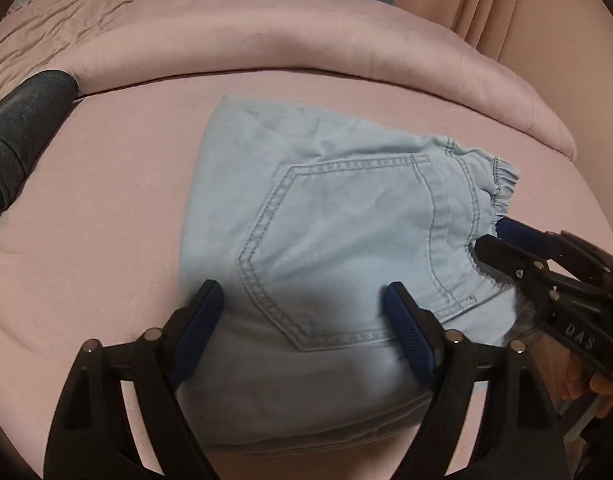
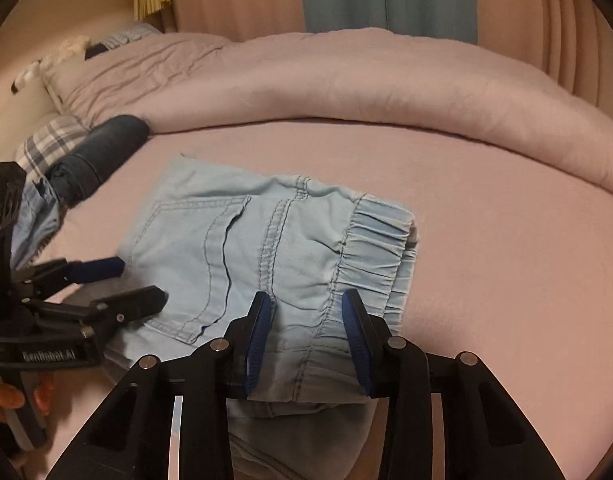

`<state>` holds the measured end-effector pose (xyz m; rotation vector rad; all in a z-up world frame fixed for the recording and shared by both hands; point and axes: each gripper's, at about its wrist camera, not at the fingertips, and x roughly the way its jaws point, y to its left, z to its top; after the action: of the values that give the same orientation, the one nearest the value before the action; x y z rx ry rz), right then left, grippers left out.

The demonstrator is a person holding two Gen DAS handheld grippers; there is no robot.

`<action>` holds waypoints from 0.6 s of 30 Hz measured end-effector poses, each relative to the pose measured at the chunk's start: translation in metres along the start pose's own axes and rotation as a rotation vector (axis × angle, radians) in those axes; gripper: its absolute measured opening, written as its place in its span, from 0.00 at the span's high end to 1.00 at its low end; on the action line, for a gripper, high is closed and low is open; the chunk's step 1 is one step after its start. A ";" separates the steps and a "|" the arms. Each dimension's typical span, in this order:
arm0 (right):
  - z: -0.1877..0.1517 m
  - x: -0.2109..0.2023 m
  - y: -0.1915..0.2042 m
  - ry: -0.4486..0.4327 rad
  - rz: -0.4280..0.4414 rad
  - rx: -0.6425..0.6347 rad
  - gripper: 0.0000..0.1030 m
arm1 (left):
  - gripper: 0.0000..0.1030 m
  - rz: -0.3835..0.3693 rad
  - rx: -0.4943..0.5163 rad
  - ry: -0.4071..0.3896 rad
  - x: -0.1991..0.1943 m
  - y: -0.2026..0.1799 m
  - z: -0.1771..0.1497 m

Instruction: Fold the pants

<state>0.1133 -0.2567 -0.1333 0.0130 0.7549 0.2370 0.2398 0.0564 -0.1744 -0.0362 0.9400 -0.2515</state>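
The light-blue pants (image 1: 330, 240) lie folded into a compact stack on the pink bed (image 1: 106, 208), back pocket up and the elastic waistband turned toward the right claw. The left claw (image 1: 302, 304) stands with its blue-padded jaws wide apart over the near edge of the stack, pocket corner between them. The right claw (image 2: 306, 312) is likewise spread, straddling the waistband end of the pants, though whether the pads touch the cloth cannot be told.
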 end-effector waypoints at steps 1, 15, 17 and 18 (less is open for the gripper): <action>0.002 0.000 0.002 0.007 -0.014 -0.014 0.60 | 0.18 0.000 -0.014 0.007 -0.001 0.001 0.002; -0.005 -0.102 0.034 -0.022 0.013 -0.020 0.17 | 0.01 0.175 -0.068 -0.093 -0.120 -0.020 -0.013; -0.007 -0.113 0.044 -0.027 0.015 -0.047 0.07 | 0.01 0.226 -0.067 -0.096 -0.131 -0.026 -0.014; -0.011 -0.124 0.048 -0.037 0.005 -0.061 0.06 | 0.01 0.236 -0.063 -0.094 -0.138 -0.030 -0.018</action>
<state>0.0088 -0.2380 -0.0534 -0.0384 0.7109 0.2640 0.1414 0.0605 -0.0715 0.0046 0.8493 -0.0017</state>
